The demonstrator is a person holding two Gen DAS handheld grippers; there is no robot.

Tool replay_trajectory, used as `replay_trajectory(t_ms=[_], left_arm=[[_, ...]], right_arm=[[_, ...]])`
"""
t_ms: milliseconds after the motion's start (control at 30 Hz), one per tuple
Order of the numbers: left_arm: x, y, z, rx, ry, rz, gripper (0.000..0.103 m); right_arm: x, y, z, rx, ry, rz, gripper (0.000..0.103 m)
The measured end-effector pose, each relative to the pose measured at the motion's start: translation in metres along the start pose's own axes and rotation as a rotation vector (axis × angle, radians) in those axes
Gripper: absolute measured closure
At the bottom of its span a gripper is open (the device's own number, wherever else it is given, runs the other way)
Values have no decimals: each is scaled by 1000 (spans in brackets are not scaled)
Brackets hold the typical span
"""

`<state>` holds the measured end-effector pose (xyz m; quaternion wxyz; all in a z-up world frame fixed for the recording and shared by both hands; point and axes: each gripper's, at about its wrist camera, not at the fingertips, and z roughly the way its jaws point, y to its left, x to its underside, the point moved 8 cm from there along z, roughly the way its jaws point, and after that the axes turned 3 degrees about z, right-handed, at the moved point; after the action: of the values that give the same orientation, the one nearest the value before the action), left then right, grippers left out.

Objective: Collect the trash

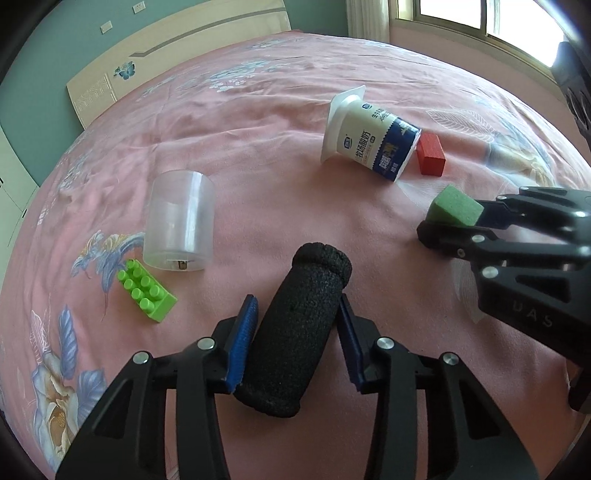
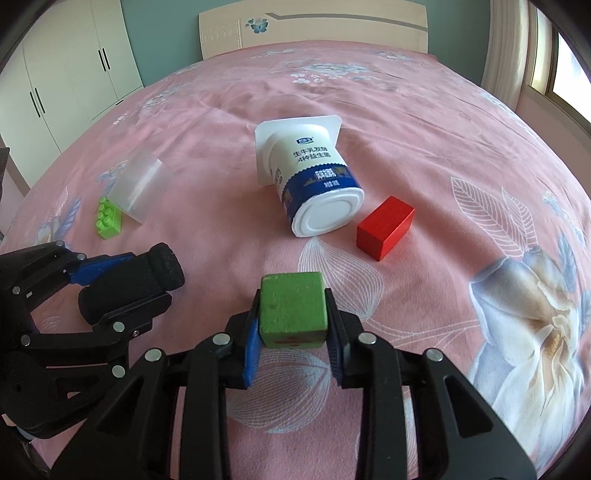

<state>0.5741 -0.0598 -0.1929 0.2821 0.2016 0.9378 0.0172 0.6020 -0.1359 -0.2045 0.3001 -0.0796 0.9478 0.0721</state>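
Observation:
My left gripper (image 1: 295, 325) is shut on a black foam cylinder (image 1: 295, 332), held just above the pink bedspread; it also shows in the right wrist view (image 2: 144, 284). My right gripper (image 2: 293, 321) is shut on a green cube (image 2: 293, 308), which shows at the right of the left wrist view (image 1: 456, 210). A white and blue yogurt cup (image 2: 314, 184) lies on its side mid-bed, also in the left wrist view (image 1: 373, 140). A clear plastic cup (image 1: 181, 221) stands upside down at the left (image 2: 138, 186).
A red block (image 2: 384, 227) lies right of the yogurt cup (image 1: 430, 155). A bright green toy brick (image 1: 146, 290) lies next to the clear cup (image 2: 107, 218). The bed's headboard (image 2: 314, 26), a white wardrobe (image 2: 55, 81) and a window (image 1: 491, 18) surround the bed.

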Motion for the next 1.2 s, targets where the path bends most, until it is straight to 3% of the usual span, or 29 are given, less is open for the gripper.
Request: replay_trajectory(t_ms=[233,467,933,1200], left_arm=[[4,6,-21,-27,2,-25,60],[5,18,-80,-78,-36,-48,60],[18,26,-271,-178,-208,-84,60],[39,17,-371,-202,-309,-95,60]], right_arm=[[2,7,-28,3,-14,-18,72],[2,28,-85,7,-60,-58,72],[5,90,-271,2,-232,-171,72],[29,116,-386,5,-348,-230,72]])
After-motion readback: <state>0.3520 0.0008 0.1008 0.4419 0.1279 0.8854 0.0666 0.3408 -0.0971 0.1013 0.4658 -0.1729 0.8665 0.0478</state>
